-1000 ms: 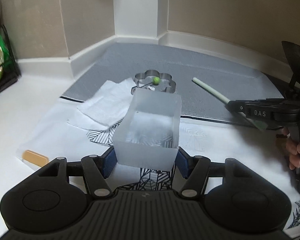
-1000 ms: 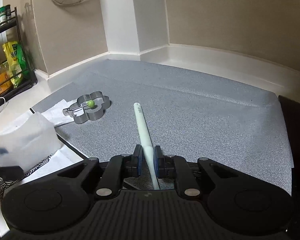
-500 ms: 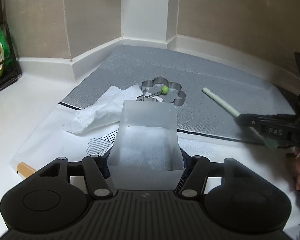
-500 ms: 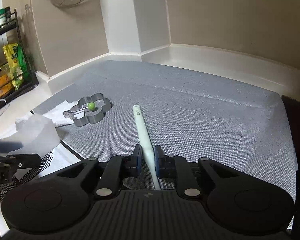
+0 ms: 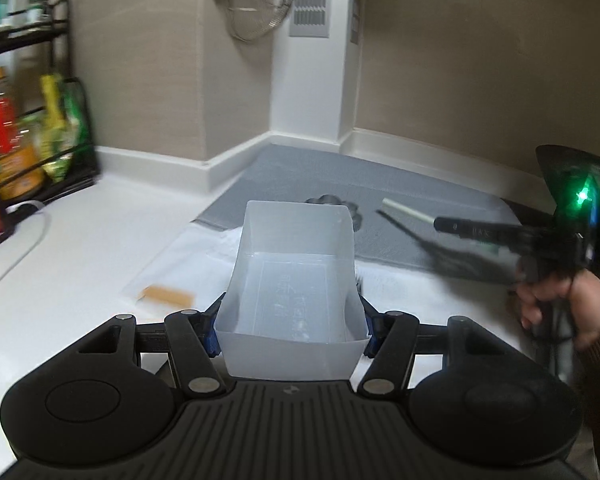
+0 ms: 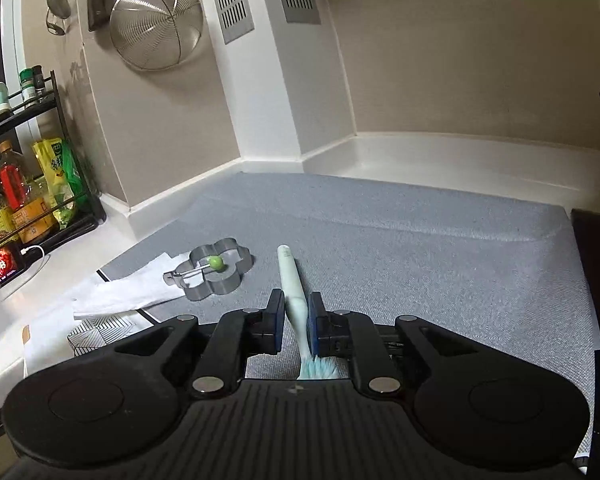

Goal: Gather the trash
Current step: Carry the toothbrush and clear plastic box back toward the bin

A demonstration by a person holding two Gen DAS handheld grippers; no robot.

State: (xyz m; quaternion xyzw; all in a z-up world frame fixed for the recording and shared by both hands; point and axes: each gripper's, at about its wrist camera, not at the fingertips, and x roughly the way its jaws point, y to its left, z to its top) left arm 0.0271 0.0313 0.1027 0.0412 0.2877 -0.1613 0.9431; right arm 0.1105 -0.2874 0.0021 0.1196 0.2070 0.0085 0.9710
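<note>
Risk at left: thin translucent bin (image 5: pixel 296 280) buckling or slipping from left tongs (image 5: pixel 292 330), clamped wide on its 2 walls and tilted down above the table (image 5: pixel 80 264). At right: right tongs (image 6: pixel 296 326), nearly shut on brush (image 6: pixel 294 292), angled down over grey mat (image 6: pixel 420 248); twisting possible. Tissue (image 6: pixel 128 294) lying unswept beside flower-shaped mould (image 6: pixel 216 270).

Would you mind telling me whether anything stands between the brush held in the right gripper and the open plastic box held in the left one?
Nothing visible does. The brush sits clamped in the right gripper, the box faces up in the left gripper, and only open air separates them.
</note>
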